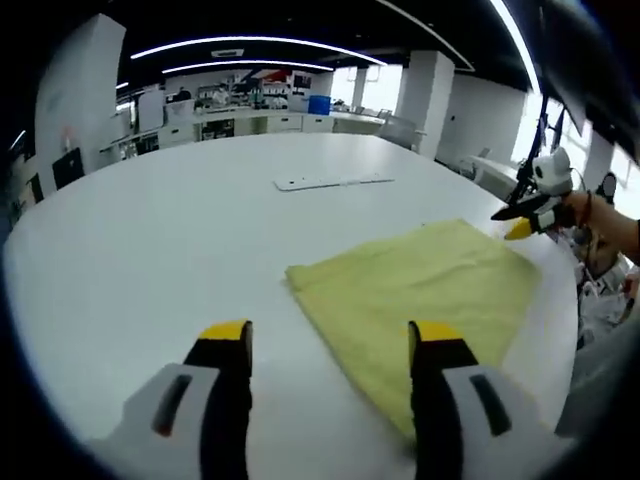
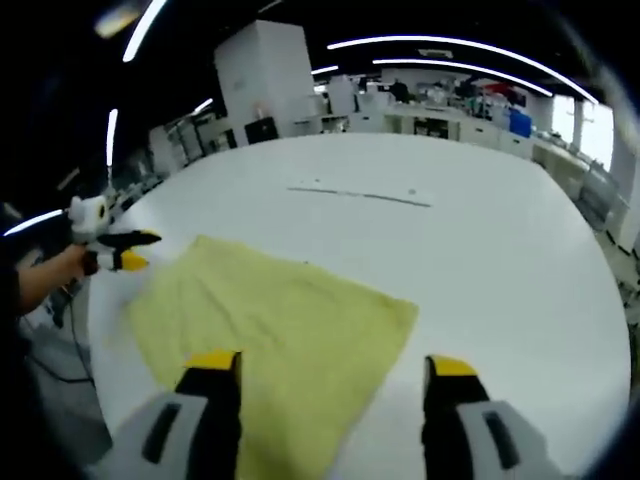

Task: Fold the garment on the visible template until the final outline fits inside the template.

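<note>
Beyond the yellow garment (image 1: 425, 290), a flat white strip (image 1: 333, 182) lies; both tongs (image 1: 330, 345) (image 2: 328, 375) gape, unblocked.

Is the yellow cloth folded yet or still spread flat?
Cannot tell for sure: the yellow cloth lies flat as a neat rectangle on the white table, no fold layers visible.

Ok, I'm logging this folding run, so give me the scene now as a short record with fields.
surface: white table
garment: yellow cloth, lying flat, unheld
left gripper: open, fingers above the table at the cloth's near edge
right gripper: open, above the cloth
other item: thin white strip on the table beyond the cloth
template outline: cannot tell
</note>
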The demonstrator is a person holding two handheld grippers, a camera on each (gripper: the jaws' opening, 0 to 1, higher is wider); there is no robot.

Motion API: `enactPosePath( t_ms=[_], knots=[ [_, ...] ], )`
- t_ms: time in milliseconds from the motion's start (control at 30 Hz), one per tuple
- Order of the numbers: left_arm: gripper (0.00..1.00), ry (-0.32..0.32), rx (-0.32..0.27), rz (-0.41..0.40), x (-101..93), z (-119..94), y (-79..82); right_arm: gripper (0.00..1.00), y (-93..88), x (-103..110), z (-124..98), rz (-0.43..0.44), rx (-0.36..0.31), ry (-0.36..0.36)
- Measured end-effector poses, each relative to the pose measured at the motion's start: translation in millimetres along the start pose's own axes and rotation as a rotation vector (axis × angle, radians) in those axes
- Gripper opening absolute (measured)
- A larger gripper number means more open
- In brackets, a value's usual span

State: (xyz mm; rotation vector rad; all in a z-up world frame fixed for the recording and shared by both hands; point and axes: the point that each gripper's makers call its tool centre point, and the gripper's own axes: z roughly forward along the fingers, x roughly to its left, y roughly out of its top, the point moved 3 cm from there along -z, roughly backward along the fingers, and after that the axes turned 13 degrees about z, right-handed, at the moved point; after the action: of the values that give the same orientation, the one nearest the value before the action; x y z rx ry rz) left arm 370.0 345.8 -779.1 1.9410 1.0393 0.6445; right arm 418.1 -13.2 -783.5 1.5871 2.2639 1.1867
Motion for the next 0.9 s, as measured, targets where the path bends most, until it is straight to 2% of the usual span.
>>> enactPosePath(
  t_ms=[67, 167, 300, 500, 800, 900],
  knots=[
    [0.62, -0.034, 0.0, 0.012, -9.3, -6, -2.1, 0.77, -5.7, 6, -5, -0.007, 0.009, 0.014],
    [0.61, -0.049, -0.01, 0.04, -19.9, -14, -4.4, 0.78, -14.1, 8, -9, -0.022, 0.028, 0.027],
    [0.6, -0.078, 0.004, 0.058, -33.4, -26, -15.5, 0.78, -28.9, 13, -19, -0.029, 0.047, 0.04],
    [0.57, -0.118, 0.012, 0.046, -53.4, -35, -26.9, 0.77, -45.9, 13, -31, -0.003, 0.054, 0.046],
    [0.39, -0.153, 0.043, 0.052, -70.4, -39, -44.3, 0.72, -66.3, 16, -41, 0.028, 0.051, 0.048],
    [0.31, -0.159, 0.053, 0.017, -71.9, -38, -52.2, 0.65, -74.1, 15, -40, 0.033, 0.053, 0.049]
  ],
)
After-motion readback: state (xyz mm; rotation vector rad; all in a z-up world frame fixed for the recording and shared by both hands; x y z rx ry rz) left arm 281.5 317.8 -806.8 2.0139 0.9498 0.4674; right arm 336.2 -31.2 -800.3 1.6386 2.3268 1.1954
